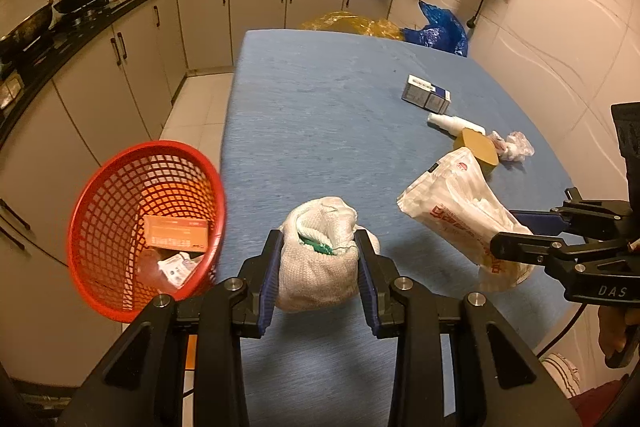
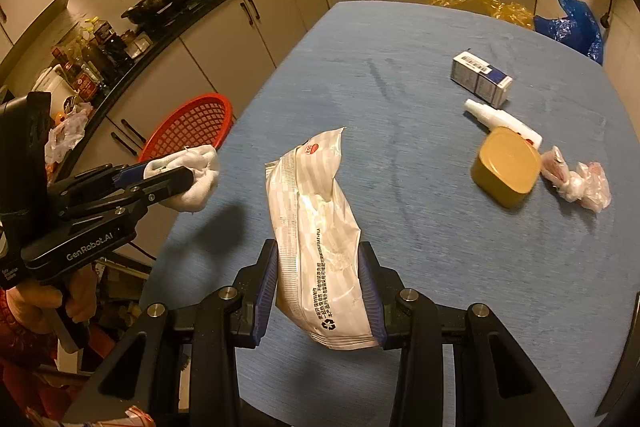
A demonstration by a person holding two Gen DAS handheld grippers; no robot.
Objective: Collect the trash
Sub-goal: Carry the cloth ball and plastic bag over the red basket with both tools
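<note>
At the far left, a red basket point(image 1: 146, 227) is sitting off the edge of the blue desk point(image 1: 320, 115), already holding an orange box point(image 1: 176, 233) and a crumpled wrapper point(image 1: 176, 267). Just right of it, the left gripper point(image 1: 318, 263) is pinching a balled white cloth point(image 1: 318, 251) between its jaws, with something green tucked into the folds; the bundle is hanging above the desk's near edge, beside the basket rather than over it. Further right, the right gripper point(image 2: 322, 287) is clamping a white plastic bag point(image 2: 316, 227) by its lower half, the upper part sticking up free. Beyond it, a blue-and-white carton point(image 2: 480, 79), a white bottle point(image 2: 500, 121), a yellow tin point(image 2: 506, 165) and a clump of crumpled plastic point(image 2: 576, 181) are lying near the desk's right side, not yet collected.

The cloth is loosely rolled, so it could be unrolling on release and catching on the basket rim or dropping to the floor. The bag is slick and held off-centre, so it could be slipping through the jaws or flopping aside when swung across.

The left gripper is carrying the words "GenRobot.AI", and the right one "DAS". The bag is showing a recycling symbol, a red round logo and lines of Chinese print too small to read.
</note>
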